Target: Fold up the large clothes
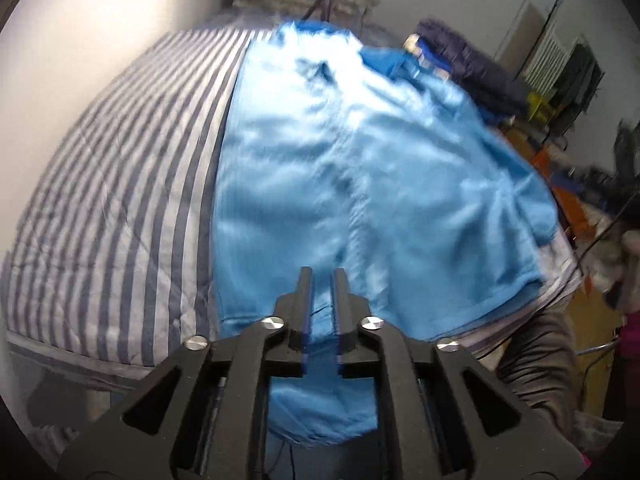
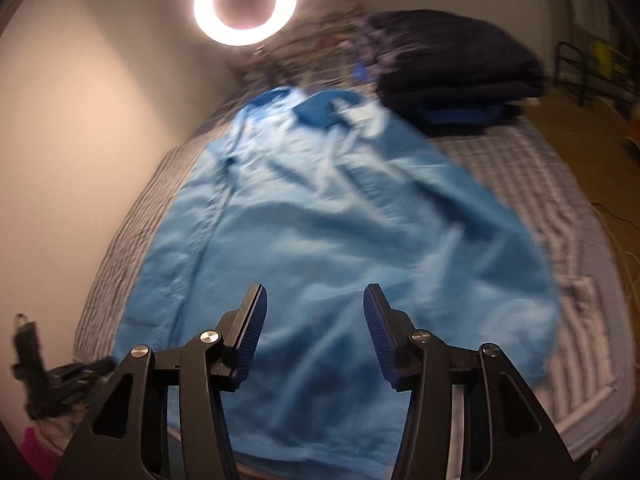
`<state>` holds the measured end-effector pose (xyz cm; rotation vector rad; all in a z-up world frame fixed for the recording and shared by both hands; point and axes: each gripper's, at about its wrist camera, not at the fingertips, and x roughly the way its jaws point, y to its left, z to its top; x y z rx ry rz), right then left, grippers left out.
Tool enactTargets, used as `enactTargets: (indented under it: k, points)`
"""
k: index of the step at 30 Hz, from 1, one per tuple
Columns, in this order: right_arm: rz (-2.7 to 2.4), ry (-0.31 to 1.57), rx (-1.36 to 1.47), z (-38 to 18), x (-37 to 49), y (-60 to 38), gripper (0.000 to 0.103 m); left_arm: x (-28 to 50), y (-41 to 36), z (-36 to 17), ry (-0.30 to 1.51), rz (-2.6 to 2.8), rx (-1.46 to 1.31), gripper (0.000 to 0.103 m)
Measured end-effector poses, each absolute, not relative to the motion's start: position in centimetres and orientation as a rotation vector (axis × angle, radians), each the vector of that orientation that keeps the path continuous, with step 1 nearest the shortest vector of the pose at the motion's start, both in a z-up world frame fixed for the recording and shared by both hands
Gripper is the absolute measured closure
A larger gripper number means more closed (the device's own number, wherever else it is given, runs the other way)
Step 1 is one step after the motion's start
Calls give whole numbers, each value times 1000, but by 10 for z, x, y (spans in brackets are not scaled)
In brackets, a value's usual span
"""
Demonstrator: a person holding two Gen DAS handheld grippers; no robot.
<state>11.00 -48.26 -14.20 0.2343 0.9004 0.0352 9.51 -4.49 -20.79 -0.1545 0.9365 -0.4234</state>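
A large light-blue garment (image 1: 360, 160) lies spread lengthwise on a bed with a grey-and-white striped cover (image 1: 120, 180). Its darker blue collar end is at the far side and its hem reaches the near edge. My left gripper (image 1: 322, 270) hovers over the near hem, its fingers a narrow gap apart. Blue cloth shows through the gap and hangs below the jaws, and the pads do not visibly pinch it. In the right wrist view, my right gripper (image 2: 314, 292) stands wide open above the garment (image 2: 320, 220), with nothing between its blue-padded fingers (image 2: 252, 336).
A pile of dark folded clothes (image 2: 452, 68) sits at the bed's far right corner, also in the left wrist view (image 1: 472, 68). A ring light (image 2: 245, 0) glows by the wall at the head of the bed. A person's grey sleeve (image 1: 536, 360) is at lower right. Wooden floor (image 2: 580, 120) lies right of the bed.
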Motion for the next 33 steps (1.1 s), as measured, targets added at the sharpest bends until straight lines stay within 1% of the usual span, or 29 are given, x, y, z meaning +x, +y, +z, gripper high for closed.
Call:
enactTargets:
  k: [1,2,5,7,9,14,20,25,27,28,30,33]
  points:
    - [16,895,248,-141,106,-494,54,92,-47,-197,912,-435,-161,71]
    - [-1,892,263,-140,103,-505,54,91,-48,-190,894,-444,-167,63]
    - [-47,890,302,-140,93,-535,52,85,-57,-168,853,-476,-175,62]
    - [-84,892,309,-142,86,-555,50,84,-63,-159,840,-493,-183,62]
    - [-124,898,322,-146,79,-572,49,84,-68,-154,837,-505,-190,62]
    - [-191,900,471,-162,65,-620,49,88,-83,-154,857,-527,-196,62]
    - [-142,906,749,-196,61,-661,49,90,-98,-155,869,-550,-175,62]
    - [-133,914,801,-208,68,-664,49,94,-109,-152,859,-566,-146,62]
    - [-113,937,775,-208,72,-658,72,97,-113,-152,861,-570,-137,62]
    - [-104,953,749,-207,75,-654,96,100,-115,-152,864,-574,-137,62]
    - [-95,967,678,-200,79,-645,100,103,-117,-153,864,-575,-140,62]
    - [-97,954,556,-183,82,-630,101,107,-118,-154,865,-578,-153,62]
